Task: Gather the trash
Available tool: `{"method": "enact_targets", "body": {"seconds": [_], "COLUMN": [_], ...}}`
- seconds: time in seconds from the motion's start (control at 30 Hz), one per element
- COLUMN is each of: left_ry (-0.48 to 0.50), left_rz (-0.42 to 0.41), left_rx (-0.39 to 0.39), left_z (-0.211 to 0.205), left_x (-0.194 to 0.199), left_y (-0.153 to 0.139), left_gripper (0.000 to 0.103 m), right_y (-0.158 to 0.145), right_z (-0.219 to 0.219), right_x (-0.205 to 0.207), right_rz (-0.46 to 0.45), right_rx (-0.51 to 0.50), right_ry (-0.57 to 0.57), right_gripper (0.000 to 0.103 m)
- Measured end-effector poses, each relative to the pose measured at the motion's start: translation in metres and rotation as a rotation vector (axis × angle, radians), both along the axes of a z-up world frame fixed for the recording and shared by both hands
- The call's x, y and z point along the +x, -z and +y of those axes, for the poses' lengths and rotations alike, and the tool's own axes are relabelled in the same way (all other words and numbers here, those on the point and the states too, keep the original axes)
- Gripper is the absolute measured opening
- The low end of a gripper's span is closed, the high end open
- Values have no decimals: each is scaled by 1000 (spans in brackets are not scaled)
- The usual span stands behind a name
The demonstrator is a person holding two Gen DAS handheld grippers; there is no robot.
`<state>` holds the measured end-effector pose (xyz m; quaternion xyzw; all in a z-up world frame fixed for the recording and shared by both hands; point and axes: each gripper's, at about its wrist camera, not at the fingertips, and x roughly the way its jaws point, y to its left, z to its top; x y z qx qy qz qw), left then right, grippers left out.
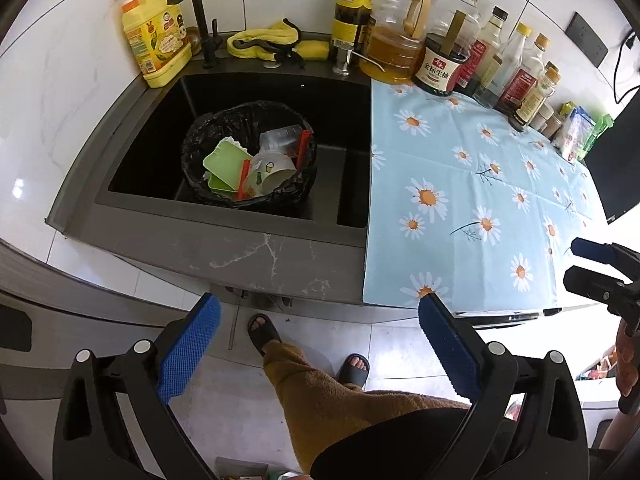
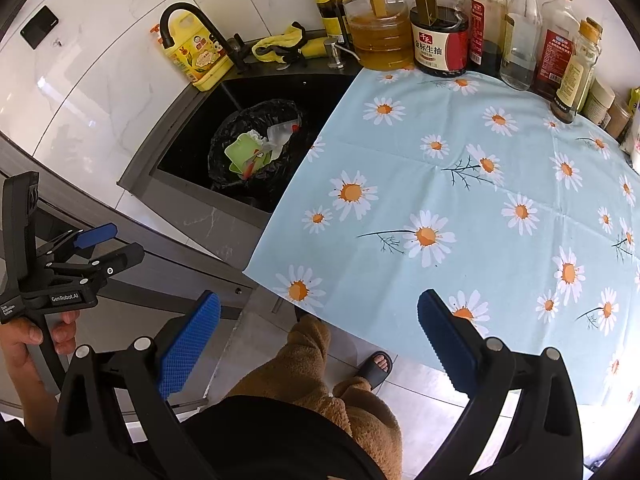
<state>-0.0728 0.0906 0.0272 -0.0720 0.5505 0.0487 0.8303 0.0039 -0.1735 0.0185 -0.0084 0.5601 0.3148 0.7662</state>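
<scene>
- Left claw (image 1: 319, 316): blue-padded fingers spread wide, nothing between them. Held off the front edge of the grey stone bench (image 1: 256, 258), above the floor, aimed at the sink.
- Right claw (image 2: 319, 312): also wide open and empty, hanging over the near edge of the light-blue daisy-print cloth (image 2: 460, 184) that covers the bench right of the sink.
- Each claw shows in the other's view: the right at the far right edge (image 1: 588, 266), the left at the lower left (image 2: 110, 246), gripped by a bare hand (image 2: 30, 340).
- Black bag-lined round bin (image 1: 248, 152) stands in the black rectangular sink (image 1: 160, 120), mouth up.
- Trash in the bin: flat green plastic trays (image 1: 224, 160) leaning at the left, white paper cup (image 1: 272, 168) on its side with its open mouth toward the front, clear plastic container (image 1: 280, 138) behind it.
- Two red stick-like pieces: one (image 1: 302, 150) near upright against the bin's right wall, one (image 1: 243, 180) with its long axis running front to back, tilted.
- Row of oil and sauce bottles (image 2: 440, 36) along the wall behind the cloth; yellow detergent bottle (image 1: 154, 36) left of the black faucet (image 1: 192, 8).
</scene>
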Motion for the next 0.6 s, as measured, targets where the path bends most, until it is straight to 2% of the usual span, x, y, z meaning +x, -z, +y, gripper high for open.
{"method": "enact_targets", "body": {"seconds": [0.6], "left_ry": [46], "left_rz": [0], "left_rx": [16], "left_z": [-17], "left_x": [2], "left_y": [-1], "left_gripper": [96], "right_y": [1], "right_z": [-7], "right_x": [-3], "right_rz": [11], "right_rx": [3], "right_ry": [19], "right_gripper": [98]}}
